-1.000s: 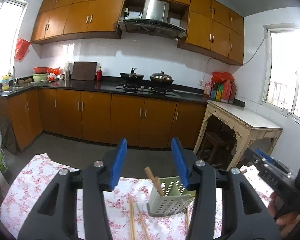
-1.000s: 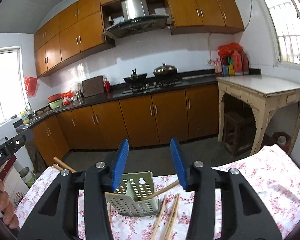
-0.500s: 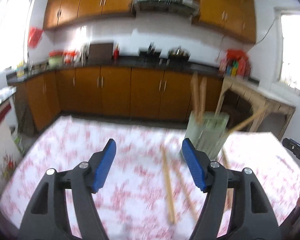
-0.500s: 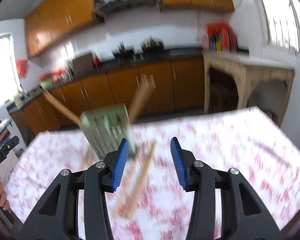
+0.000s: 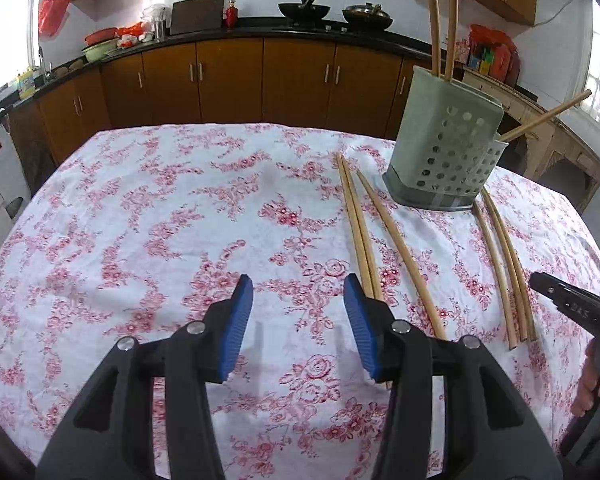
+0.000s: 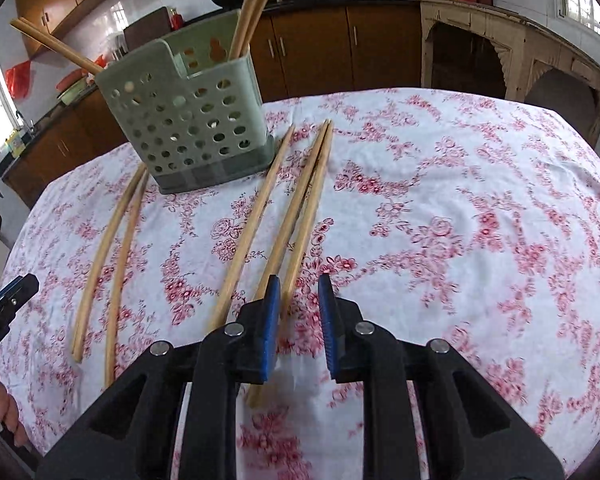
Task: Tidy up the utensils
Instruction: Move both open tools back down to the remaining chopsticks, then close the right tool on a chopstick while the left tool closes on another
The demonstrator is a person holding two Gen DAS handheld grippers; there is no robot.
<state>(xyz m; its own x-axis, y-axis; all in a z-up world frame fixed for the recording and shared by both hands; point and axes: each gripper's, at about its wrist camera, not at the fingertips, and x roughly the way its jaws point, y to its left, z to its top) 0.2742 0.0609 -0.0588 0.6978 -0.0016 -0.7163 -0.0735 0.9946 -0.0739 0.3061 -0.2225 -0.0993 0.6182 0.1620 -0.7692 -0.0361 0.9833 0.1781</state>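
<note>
I have both tools low over the surface with its floral cloth, and neither has hold of anything. My right tool has just been closing and its pads stand narrowly apart, with the near end of one chopstick of the pair lying roughly between them, not yet pinched. My left tool has also been closing and is about half open over bare cloth, the other pair of chopsticks just beside its right pad. The green perforated holder stands upright at the far side with several chopsticks already in it. My worry is the right tool catching only one stick of a touching pair, so the other rolls off, or pinching the cloth. Gripping so near the end, the stick may swing and knock the light holder over.
</note>
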